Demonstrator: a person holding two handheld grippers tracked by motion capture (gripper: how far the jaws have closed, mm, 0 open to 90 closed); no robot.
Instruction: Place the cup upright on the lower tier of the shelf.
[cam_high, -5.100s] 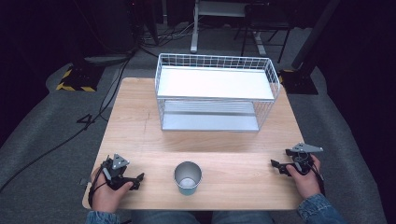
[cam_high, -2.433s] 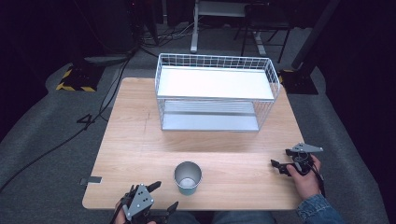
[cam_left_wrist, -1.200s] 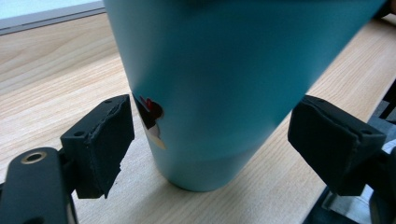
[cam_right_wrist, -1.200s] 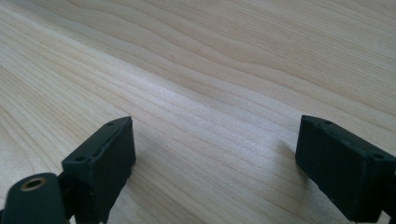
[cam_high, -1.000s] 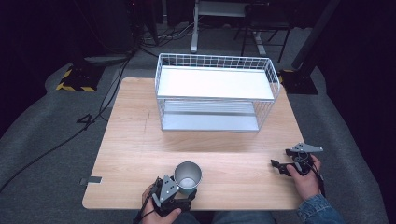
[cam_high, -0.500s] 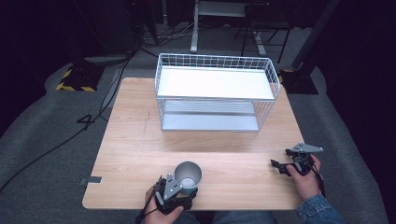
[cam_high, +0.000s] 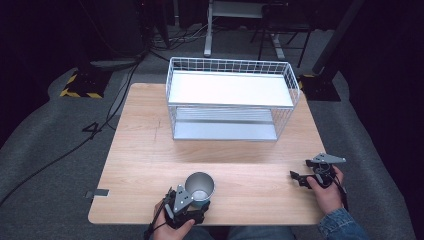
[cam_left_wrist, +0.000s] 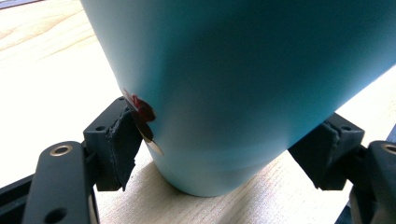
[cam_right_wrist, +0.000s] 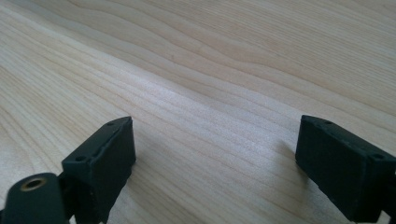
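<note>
A light-blue cup (cam_high: 200, 187) stands upright on the wooden surface (cam_high: 150, 150) near its front edge, clamped low on its body between the fingers (cam_left_wrist: 119, 144) of the left gripper (cam_high: 192, 205). In the left gripper view the two black pads press on opposite sides of the cup's lower wall, just above its base, which rests on the wood; a small red-and-white sticker (cam_left_wrist: 142, 116) on the cup sits right against the pad at the left of that view. The left gripper's jaws have just been closing, with the cup between them, and now grip it. From above, the cup's open mouth shows a metallic inner wall just beyond the gripper's grey plate.

Well apart, off to the cup's right near the front right corner of the surface, the right gripper (cam_high: 298, 179) rests in the person's hand (cam_high: 327, 192). Its fingers (cam_right_wrist: 105, 158) stand wide with bare wood between them.

Beyond both pairs of fingers, at the far side of the surface, stands a white wire rack (cam_high: 232, 100) with two shelves.
</note>
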